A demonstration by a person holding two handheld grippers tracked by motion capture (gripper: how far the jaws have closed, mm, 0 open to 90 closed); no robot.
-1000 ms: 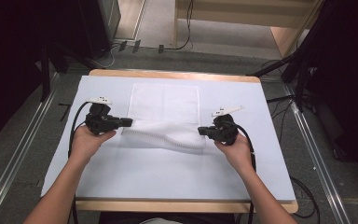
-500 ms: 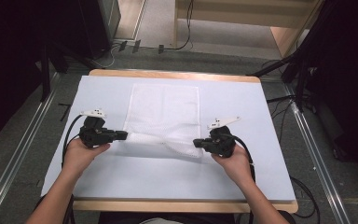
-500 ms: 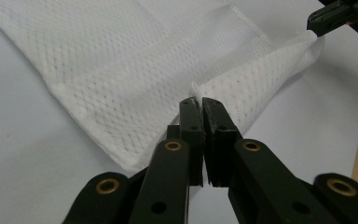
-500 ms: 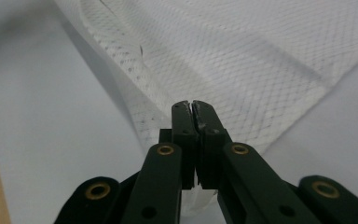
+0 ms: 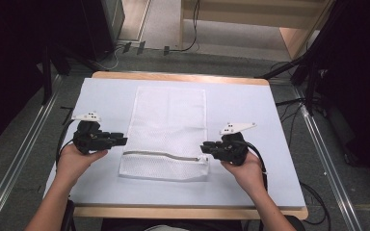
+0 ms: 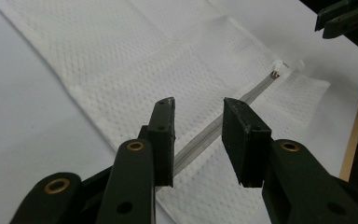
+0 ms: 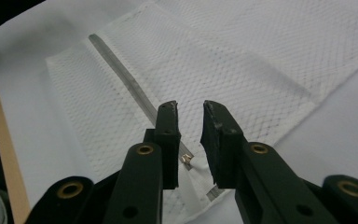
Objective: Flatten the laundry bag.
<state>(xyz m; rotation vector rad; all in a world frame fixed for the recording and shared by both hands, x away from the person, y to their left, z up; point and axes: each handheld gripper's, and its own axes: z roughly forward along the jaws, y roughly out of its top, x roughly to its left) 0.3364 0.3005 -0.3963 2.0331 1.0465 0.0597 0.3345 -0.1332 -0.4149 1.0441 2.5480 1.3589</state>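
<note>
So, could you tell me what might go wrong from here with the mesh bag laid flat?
Both grippers' jaws have just been opening, nothing between them. The left gripper sits over the zipper, so closing could snag it. The right gripper hovers by the zipper pull; sliding away might drag the mesh bag askew.

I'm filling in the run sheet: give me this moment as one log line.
mesh bag: flat on table cover, zipper near front | left gripper: jaws just opening, off bag edge | right gripper: jaws just opening, nothing gripped
</note>
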